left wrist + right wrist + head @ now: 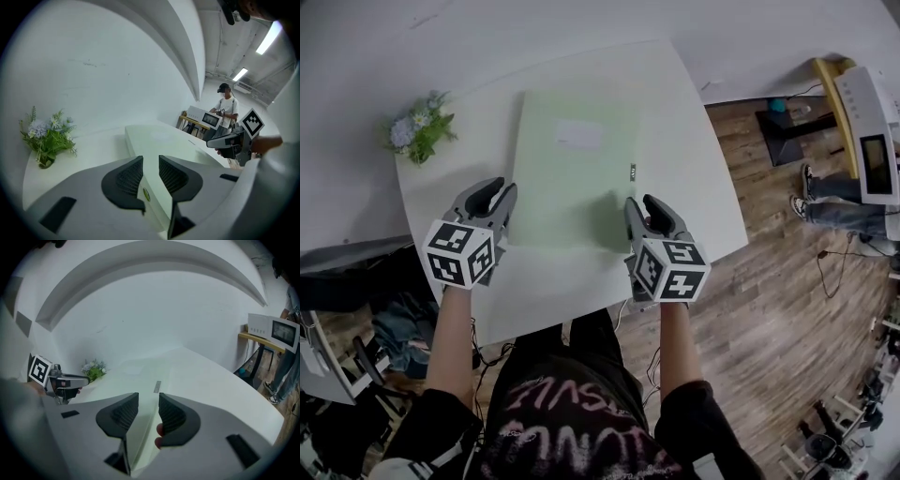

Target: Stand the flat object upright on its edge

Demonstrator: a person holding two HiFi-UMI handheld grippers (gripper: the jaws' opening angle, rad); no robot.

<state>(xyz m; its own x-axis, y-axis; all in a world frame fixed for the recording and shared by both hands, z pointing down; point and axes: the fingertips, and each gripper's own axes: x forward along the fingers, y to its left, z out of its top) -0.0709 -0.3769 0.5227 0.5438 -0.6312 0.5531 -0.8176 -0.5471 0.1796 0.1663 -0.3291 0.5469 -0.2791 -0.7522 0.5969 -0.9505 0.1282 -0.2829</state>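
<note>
A pale green flat folder (572,178) with a white label lies flat on the white table (694,141). My left gripper (495,199) is at its near left corner, jaws apart. In the left gripper view the folder (164,140) runs up through the gap of that gripper (150,161), and I see no pad pressing on it. My right gripper (643,208) is at the near right corner, jaws also apart. In the right gripper view the folder's edge (140,376) shows in the gap of this gripper (148,399), with a fingertip under the right jaw.
A small pot of flowers (420,127) stands at the table's far left corner. To the right, past the table edge, is wooden floor with a white machine on a yellow stand (872,141). A person (225,105) stands there.
</note>
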